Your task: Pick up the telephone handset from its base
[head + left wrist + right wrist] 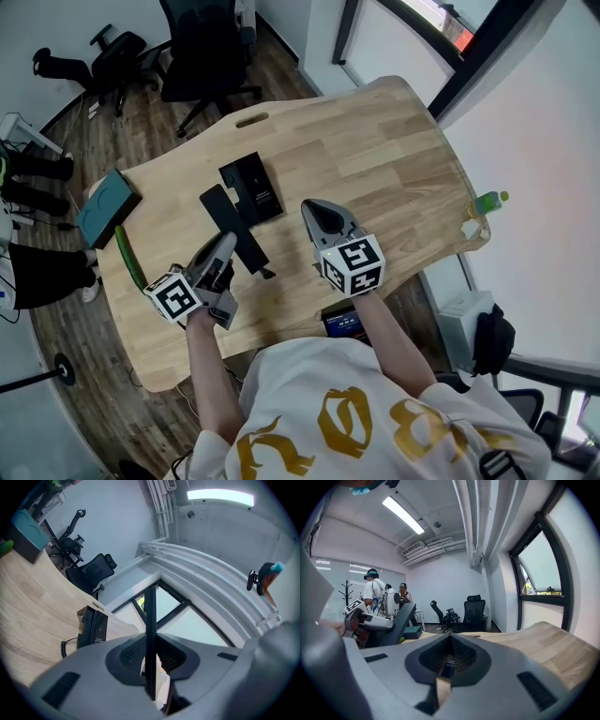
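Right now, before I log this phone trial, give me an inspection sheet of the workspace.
Surface: wooden table.
Job's things: telephone base on the table; handset off it, in the left tool.
Clutter: teal box, green cucumber-like item, green bottle at the table's right edge.
Grippers: left tool shut on the handset; right tool empty, jaws narrowly apart.
Cables: coiled cord beside the base.
Surroundings: office chairs, windows, people standing in the background.
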`<state>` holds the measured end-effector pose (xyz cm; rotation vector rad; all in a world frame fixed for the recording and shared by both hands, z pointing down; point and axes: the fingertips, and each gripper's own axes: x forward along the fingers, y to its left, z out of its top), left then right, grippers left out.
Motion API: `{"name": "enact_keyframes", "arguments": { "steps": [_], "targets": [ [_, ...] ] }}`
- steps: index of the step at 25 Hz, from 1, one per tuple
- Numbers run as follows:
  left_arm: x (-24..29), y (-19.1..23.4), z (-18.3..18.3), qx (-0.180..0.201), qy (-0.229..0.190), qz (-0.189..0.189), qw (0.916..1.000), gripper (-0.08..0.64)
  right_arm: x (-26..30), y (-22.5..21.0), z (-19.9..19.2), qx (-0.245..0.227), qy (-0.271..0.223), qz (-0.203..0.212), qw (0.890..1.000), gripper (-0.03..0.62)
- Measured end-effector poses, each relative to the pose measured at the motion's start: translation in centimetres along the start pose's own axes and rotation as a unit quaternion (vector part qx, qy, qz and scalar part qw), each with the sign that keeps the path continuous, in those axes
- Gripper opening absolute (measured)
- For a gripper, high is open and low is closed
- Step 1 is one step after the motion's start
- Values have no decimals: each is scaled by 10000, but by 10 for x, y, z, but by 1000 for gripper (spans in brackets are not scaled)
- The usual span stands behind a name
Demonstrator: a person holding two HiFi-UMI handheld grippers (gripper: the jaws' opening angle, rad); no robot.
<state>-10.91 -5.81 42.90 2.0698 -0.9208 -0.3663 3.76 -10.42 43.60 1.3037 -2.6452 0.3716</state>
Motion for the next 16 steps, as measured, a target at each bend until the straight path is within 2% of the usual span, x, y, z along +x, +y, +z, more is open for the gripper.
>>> {"name": "enact_keyframes", "arguments": {
  "steps": [16],
  "targets": [
    [3, 1, 4, -6, 89, -104, 9999, 72, 4, 2, 0, -34, 44, 2, 10000, 5]
  ]
}}
